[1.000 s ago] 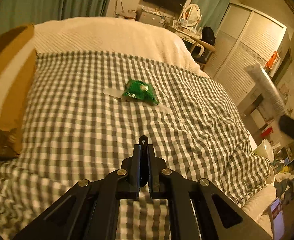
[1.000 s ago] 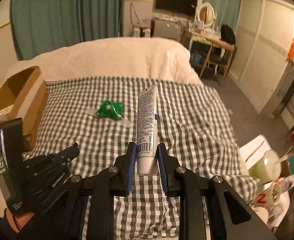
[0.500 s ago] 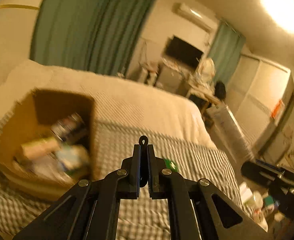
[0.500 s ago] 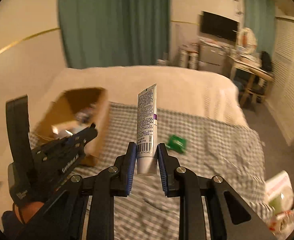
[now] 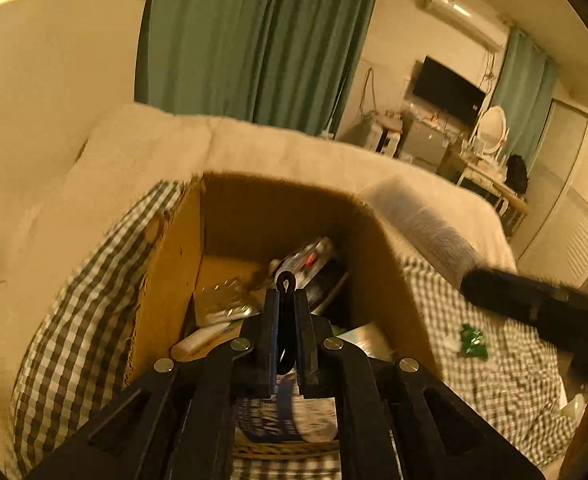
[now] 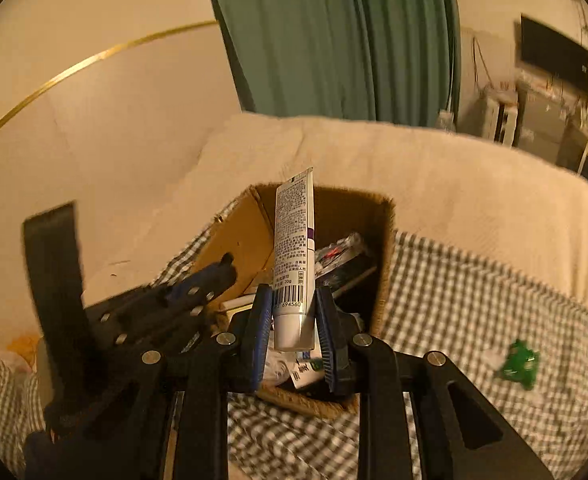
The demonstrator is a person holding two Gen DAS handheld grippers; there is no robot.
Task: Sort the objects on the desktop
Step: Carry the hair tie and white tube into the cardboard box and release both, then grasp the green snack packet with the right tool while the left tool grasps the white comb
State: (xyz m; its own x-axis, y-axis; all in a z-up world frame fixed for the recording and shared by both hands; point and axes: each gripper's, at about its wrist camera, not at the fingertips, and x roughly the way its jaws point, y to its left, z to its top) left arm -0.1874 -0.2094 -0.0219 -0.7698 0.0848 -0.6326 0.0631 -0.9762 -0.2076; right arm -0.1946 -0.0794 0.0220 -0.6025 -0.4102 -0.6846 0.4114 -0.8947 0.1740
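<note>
Above an open cardboard box on a bed, the right hand-held gripper holds a white tube of cream upright, clamped near its capped lower end, printed side facing the camera. From the right wrist view the tube appears to hang over the box opening, though how high above it is hard to tell. The left hand-held gripper points into the same box with its fingers almost together; a small dark loop pokes up between them, and whether it is part of the tool or something held cannot be told.

Risks: if the tube is let go from this height it may bounce off the heaped contents or strike the box wall and land on the checked bedspread. The two tools are close together over one opening, so they could knock each other. The box sits on soft bedding and could tip if pushed.

The box is already partly full: a shiny foil pack, a dark packet with red marks, a pale flat item and other blurred packaging. A small green packet lies on the bedspread, well apart from the box, not yet sorted.
</note>
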